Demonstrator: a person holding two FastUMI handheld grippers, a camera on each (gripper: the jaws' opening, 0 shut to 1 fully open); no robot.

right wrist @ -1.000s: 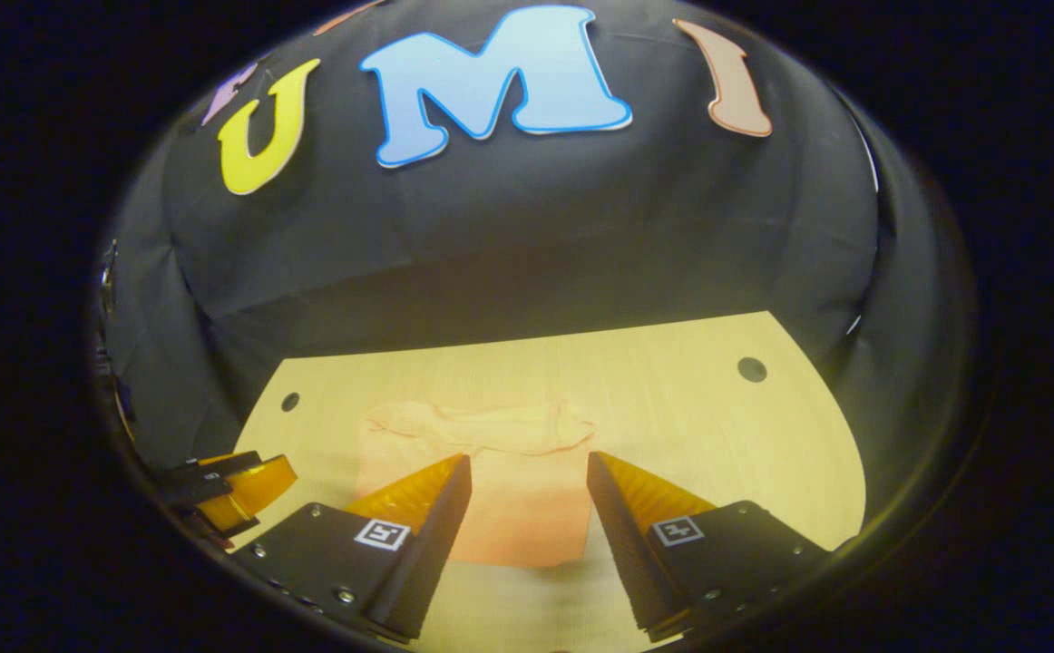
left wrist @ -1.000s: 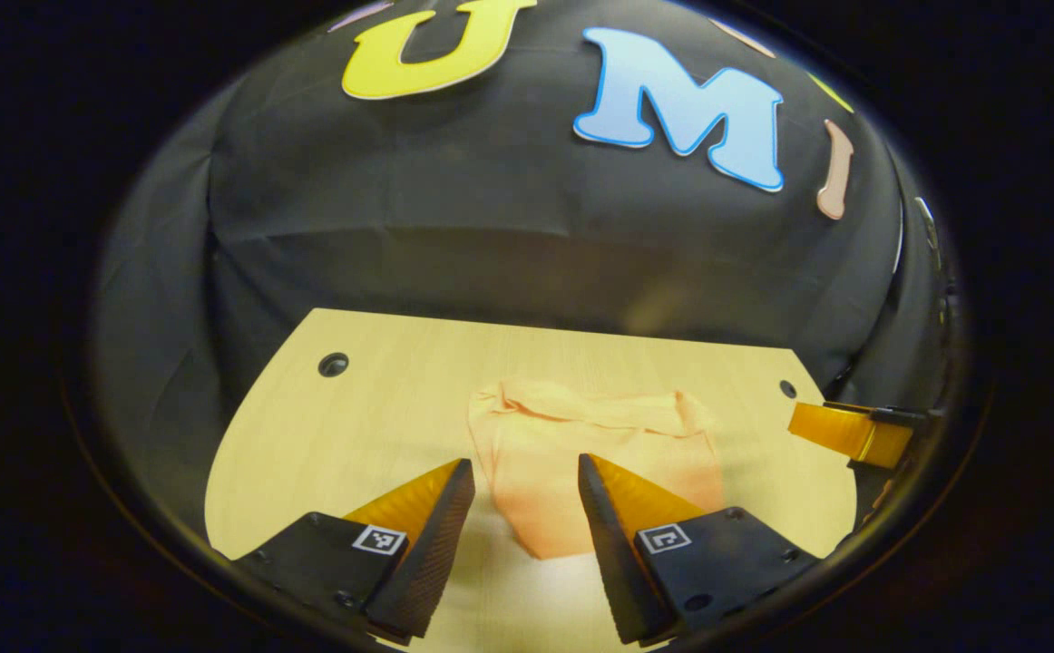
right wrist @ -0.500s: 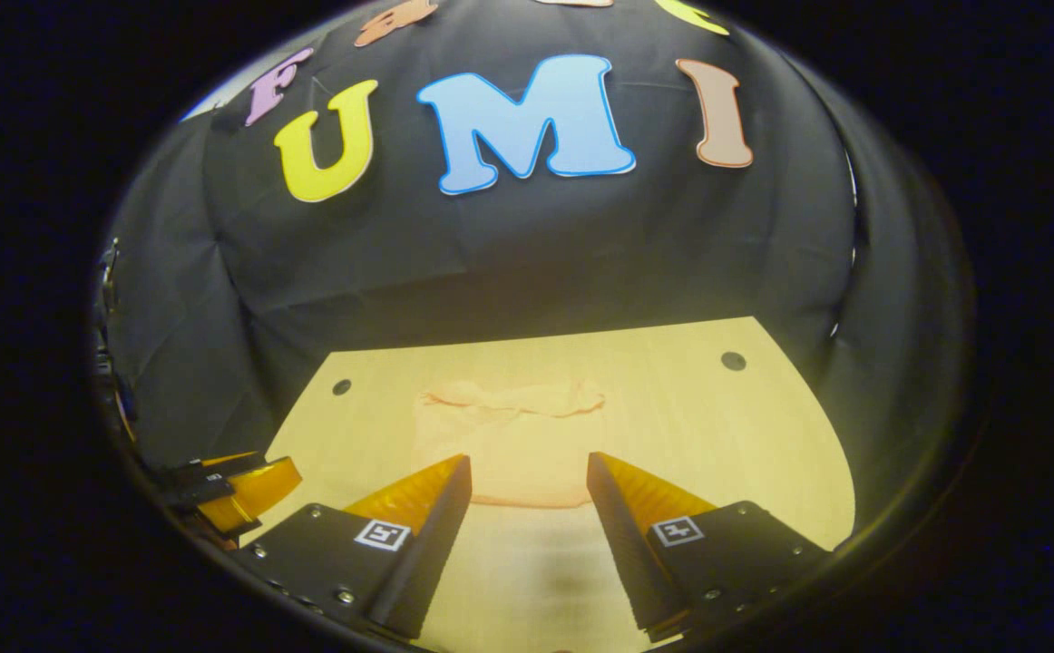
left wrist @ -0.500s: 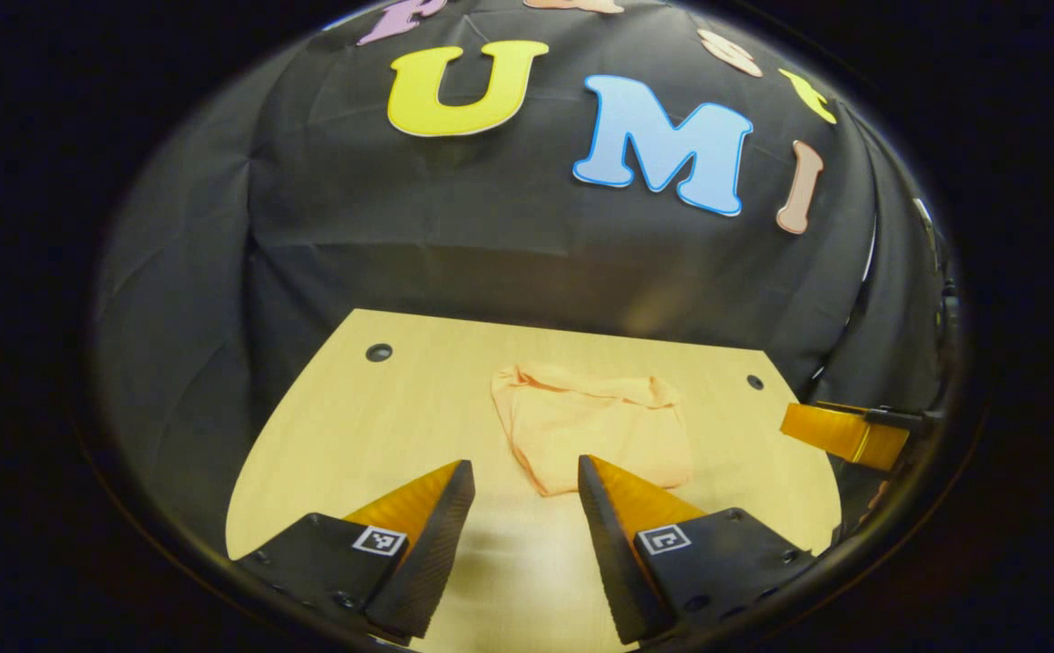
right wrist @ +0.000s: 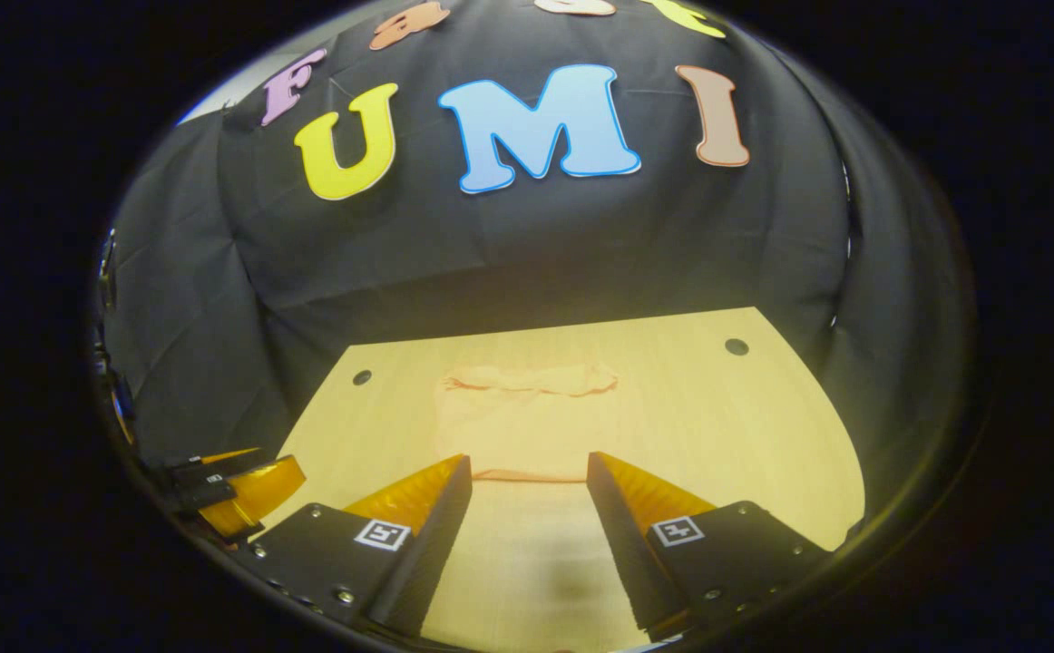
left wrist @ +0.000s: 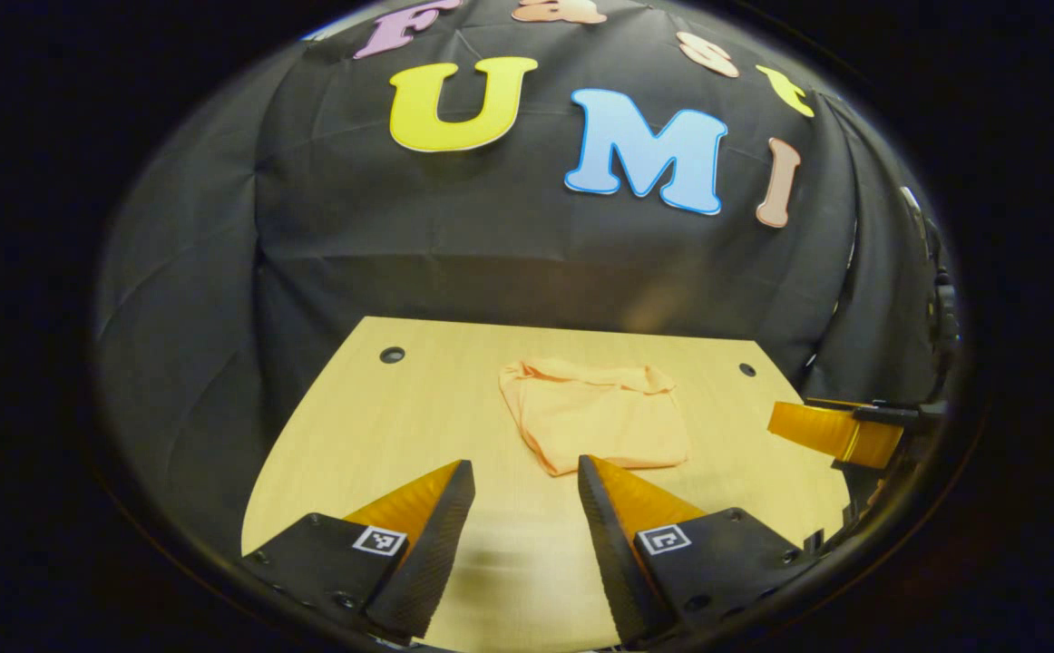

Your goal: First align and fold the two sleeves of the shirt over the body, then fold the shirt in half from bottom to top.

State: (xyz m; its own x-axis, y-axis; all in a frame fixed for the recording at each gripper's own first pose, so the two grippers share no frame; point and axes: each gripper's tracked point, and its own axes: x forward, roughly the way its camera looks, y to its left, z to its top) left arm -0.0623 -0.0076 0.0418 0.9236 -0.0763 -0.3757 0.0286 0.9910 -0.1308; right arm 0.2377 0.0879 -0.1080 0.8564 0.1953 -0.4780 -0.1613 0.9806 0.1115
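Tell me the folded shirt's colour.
Plain pale orange shirt, no pattern; clearest in the left gripper view.

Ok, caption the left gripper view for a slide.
Open left tongs hang over the table, short of the folded shirt; right tongs alongside.

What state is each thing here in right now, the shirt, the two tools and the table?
Shirt: folded into a compact rectangle, lying flat on the table.
Left tool: open, empty, short of the shirt.
Right tool: open, empty, at the shirt's near edge.
Table: carries the shirt.
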